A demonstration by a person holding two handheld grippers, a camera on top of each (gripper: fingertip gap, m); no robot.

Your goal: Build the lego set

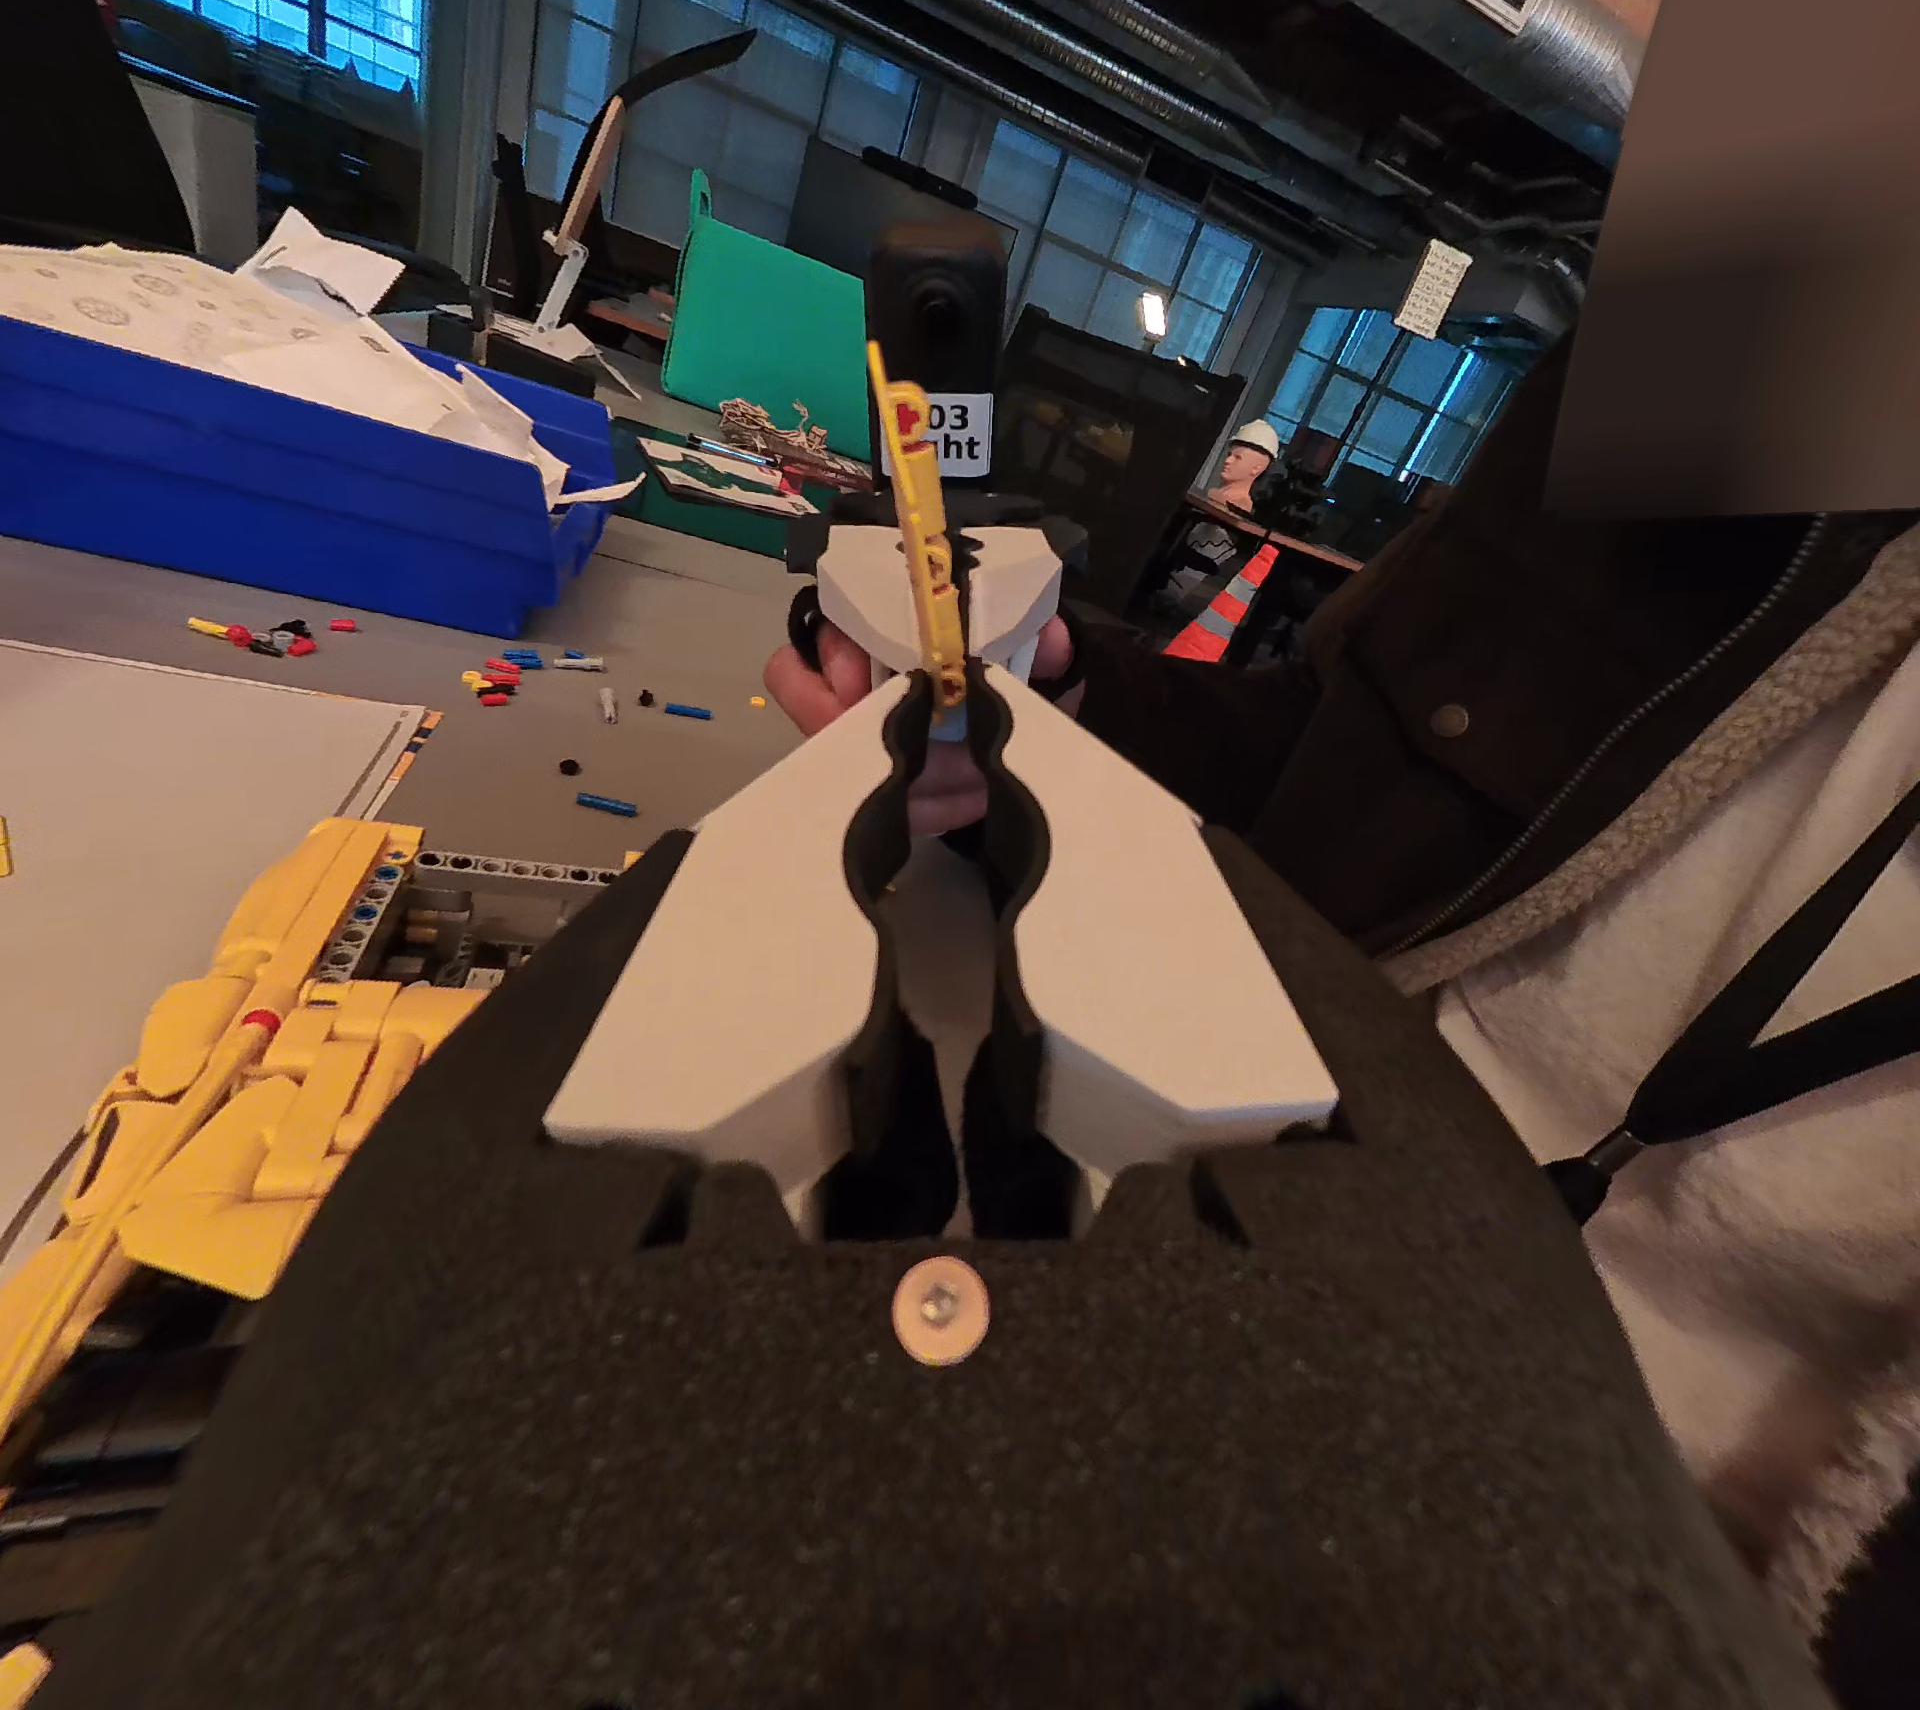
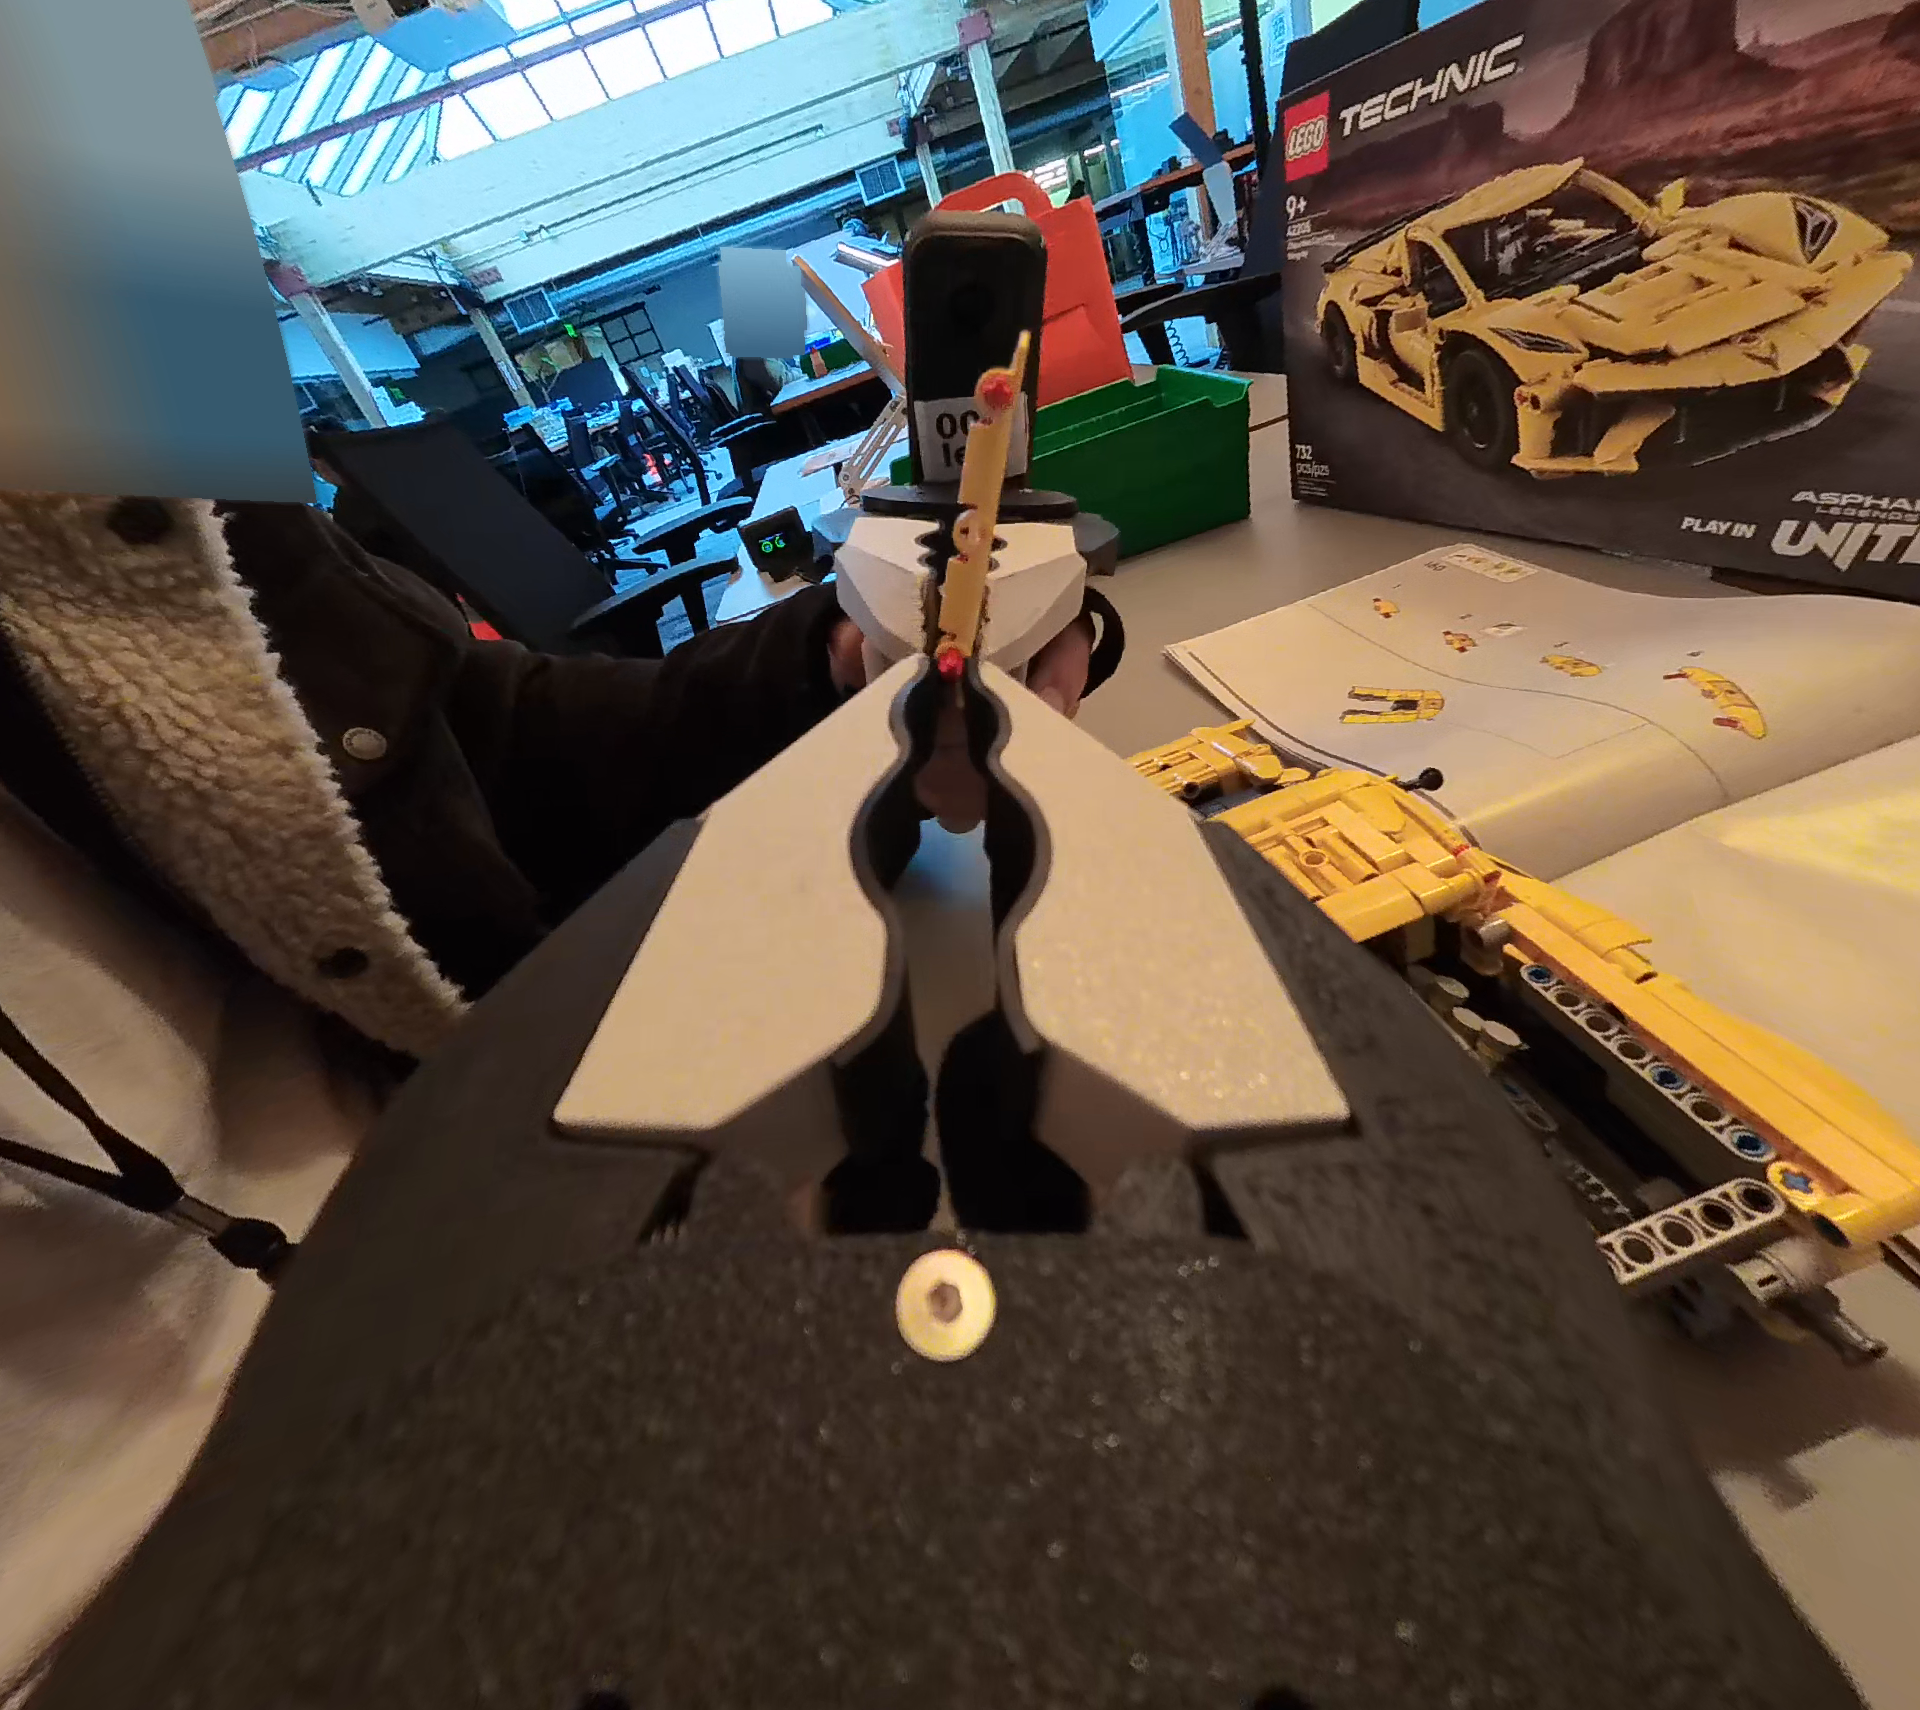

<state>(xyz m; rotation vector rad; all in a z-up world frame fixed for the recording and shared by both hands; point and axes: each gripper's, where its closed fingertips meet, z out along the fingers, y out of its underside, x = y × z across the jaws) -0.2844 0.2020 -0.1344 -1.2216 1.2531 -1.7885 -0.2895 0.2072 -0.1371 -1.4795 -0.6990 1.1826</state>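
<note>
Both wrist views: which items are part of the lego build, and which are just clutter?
In the job:
- yellow strip assembly, pinched by left gripper and right gripper
- yellow car build
- instruction booklet
- loose pins
- set box

Lying about:
- blue bin with torn paper bags
- green bin
- traffic cone

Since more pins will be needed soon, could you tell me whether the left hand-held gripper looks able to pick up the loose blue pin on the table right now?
Probably not: the left hand-held gripper is shut on the yellow sub-assembly, though the blue pin lies unobstructed.
</note>
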